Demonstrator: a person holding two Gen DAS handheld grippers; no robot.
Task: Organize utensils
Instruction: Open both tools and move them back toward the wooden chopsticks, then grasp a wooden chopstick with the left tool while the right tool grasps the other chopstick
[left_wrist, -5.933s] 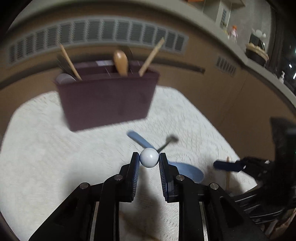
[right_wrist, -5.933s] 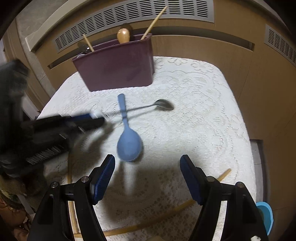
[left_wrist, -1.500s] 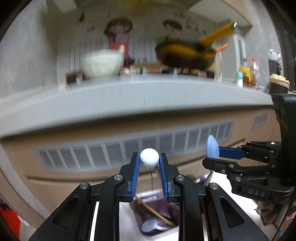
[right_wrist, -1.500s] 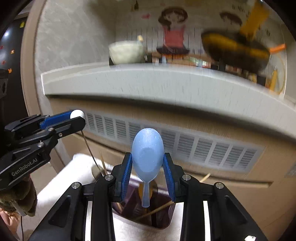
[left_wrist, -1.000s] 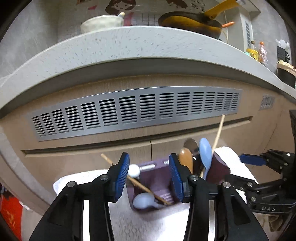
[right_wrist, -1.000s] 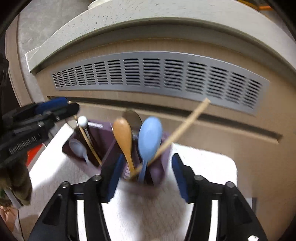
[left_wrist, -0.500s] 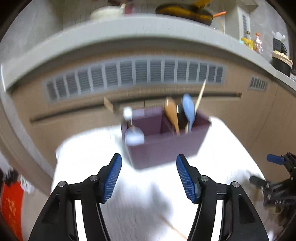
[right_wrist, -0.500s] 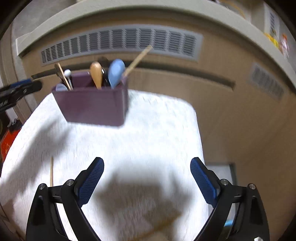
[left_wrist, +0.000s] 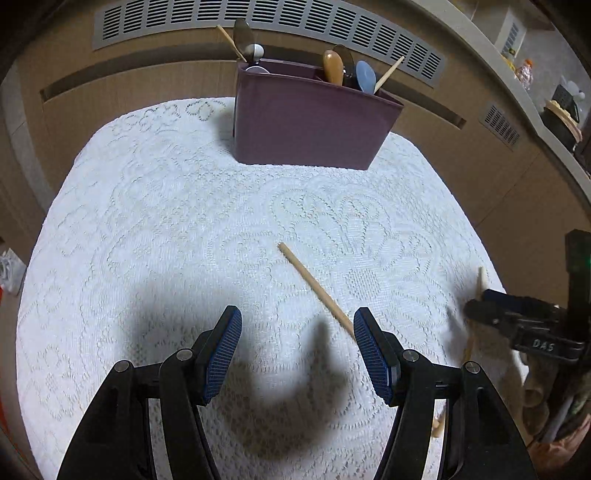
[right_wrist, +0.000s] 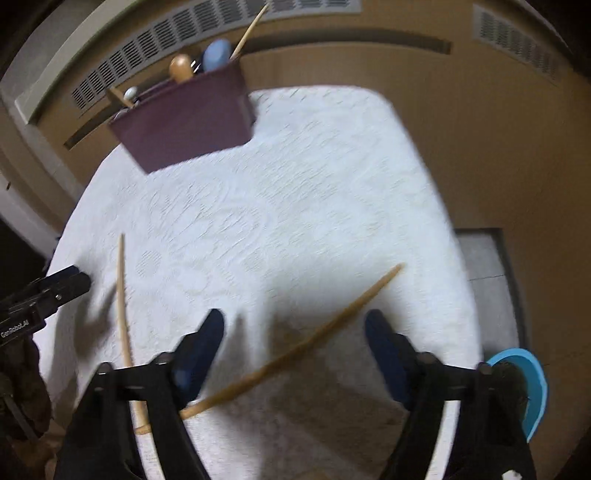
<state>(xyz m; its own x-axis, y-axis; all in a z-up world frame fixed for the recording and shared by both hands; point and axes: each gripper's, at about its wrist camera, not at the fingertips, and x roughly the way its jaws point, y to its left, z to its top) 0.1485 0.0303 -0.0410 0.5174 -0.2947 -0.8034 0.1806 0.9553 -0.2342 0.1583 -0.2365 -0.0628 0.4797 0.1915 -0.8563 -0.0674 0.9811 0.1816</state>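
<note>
White lace cloth (left_wrist: 155, 206) covers pretty much the whole counter, and it's nearly bare now; at the far edge sits the purple utensil caddy (left_wrist: 310, 125), already stuffed: a wooden spoon (left_wrist: 333, 66), a light blue spoon (left_wrist: 365, 75), a white ball-ended utensil (left_wrist: 257, 49), a metal spoon (left_wrist: 243, 33) and a couple of chopsticks poking out at angles; so I'd say most of the sorting is done.

What's left, going by what's lying loose: two wooden chopsticks still flat on the cloth, well apart from the caddy; one chopstick (right_wrist: 295, 349) runs diagonally right under the right gripper (right_wrist: 295, 345), thick end near the front edge and thin tip pointing off to the right; the other chopstick (right_wrist: 123, 314) lies along the left side of that view, just beside the left gripper (left_wrist: 297, 350); both are plain pale wood, slim and tapered, probably fiddly to pinch off flat fabric.

Left gripper's fingers (left_wrist: 221, 350) are spread apart with nothing in them, hanging over the cloth; right gripper's fingers (right_wrist: 199, 350) are apart too but closing in, straddling that diagonal chopstick without pressing on it yet; that view's blurry, so don't quote me on the exact gap.
</note>
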